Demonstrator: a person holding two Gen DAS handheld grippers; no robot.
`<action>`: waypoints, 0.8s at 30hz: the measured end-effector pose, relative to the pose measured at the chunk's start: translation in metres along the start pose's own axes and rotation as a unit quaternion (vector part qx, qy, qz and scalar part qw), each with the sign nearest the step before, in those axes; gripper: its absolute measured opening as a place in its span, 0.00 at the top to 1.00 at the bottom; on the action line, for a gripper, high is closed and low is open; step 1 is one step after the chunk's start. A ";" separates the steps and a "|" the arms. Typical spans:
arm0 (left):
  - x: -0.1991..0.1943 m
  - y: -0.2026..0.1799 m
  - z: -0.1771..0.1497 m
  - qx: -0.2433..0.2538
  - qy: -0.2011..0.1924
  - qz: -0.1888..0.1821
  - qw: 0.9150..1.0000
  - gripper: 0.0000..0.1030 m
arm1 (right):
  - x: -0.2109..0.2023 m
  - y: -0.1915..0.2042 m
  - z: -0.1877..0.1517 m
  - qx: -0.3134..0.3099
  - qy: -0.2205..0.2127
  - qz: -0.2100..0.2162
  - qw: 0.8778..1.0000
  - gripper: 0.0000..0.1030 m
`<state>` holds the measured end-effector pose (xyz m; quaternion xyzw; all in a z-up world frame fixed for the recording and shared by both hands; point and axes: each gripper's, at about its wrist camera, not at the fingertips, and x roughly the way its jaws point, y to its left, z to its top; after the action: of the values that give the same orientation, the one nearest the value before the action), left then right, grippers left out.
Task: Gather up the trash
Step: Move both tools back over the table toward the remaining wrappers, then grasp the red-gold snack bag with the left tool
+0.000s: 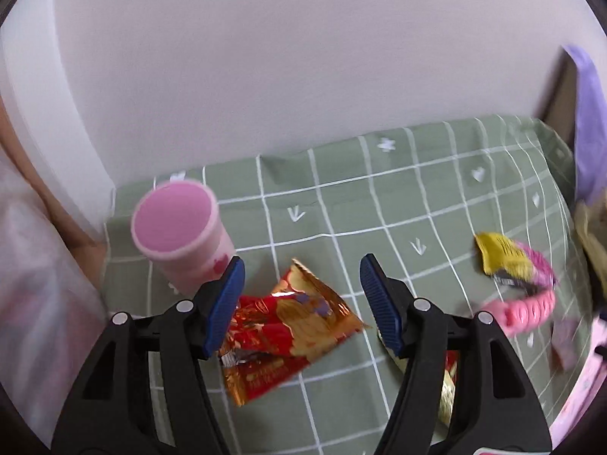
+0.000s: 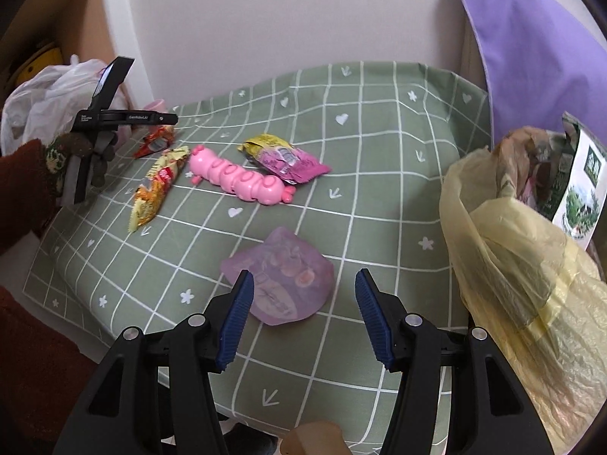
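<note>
Left gripper [image 1: 301,295] was wide open, blue ribbed pads apart, nothing between them. It hovered low over a crumpled red-and-gold foil snack wrapper [image 1: 292,333] lying flat on the green grid-patterned tablecloth [image 1: 379,197]. The wrapper sat below the gap, nearer the left pad; contact with the pad couldn't be confirmed. A pink plastic cup [image 1: 178,231] stood upright just beyond the left finger, near the cloth's back-left corner. A second gold-and-red wrapper [image 1: 447,386] was partly hidden behind the right finger.

Right gripper [image 2: 301,303] was also open and empty, held above a translucent purple plastic pouch [image 2: 282,276] on the cloth; the pouch lay mostly toward its left pad. Further out, a pink segmented caterpillar toy [image 2: 242,180] lay near the middle, with a yellow-and-pink crumpled wrapper [image 2: 284,159] just behind it, touching or nearly so. An orange-yellow snack wrapper [image 2: 155,185] lay to the toy's left. A pale yellow plastic trash bag [image 2: 523,273] sat open at the table's right edge, with a purple cloth [image 2: 531,45] hanging behind. A white plastic bag [image 2: 45,102] was bunched at far left.
</note>
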<state>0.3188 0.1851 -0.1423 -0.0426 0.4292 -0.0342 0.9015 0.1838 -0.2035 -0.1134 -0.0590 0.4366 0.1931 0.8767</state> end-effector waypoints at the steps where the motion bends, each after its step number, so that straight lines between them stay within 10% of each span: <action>1: 0.002 0.003 -0.003 -0.018 0.005 -0.006 1.000 0.42 | 0.003 -0.003 0.000 0.007 0.002 0.000 1.000 0.49; 12: -0.051 -0.027 -0.069 -0.118 0.036 -0.146 0.982 0.38 | 0.021 -0.002 0.000 0.023 -0.003 0.035 0.999 0.49; 18: -0.067 -0.039 -0.061 -0.007 0.025 -0.102 0.994 0.34 | 0.015 0.005 -0.002 0.011 -0.018 0.039 0.999 0.49; 24: -0.032 -0.044 -0.059 -0.021 0.079 -0.066 0.994 0.32 | 0.008 -0.004 -0.020 0.041 -0.013 0.026 0.999 0.49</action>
<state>0.2515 0.1419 -0.1497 -0.0870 0.4963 -0.0879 0.8593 0.1746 -0.2100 -0.1320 -0.0090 0.4338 0.1990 0.8787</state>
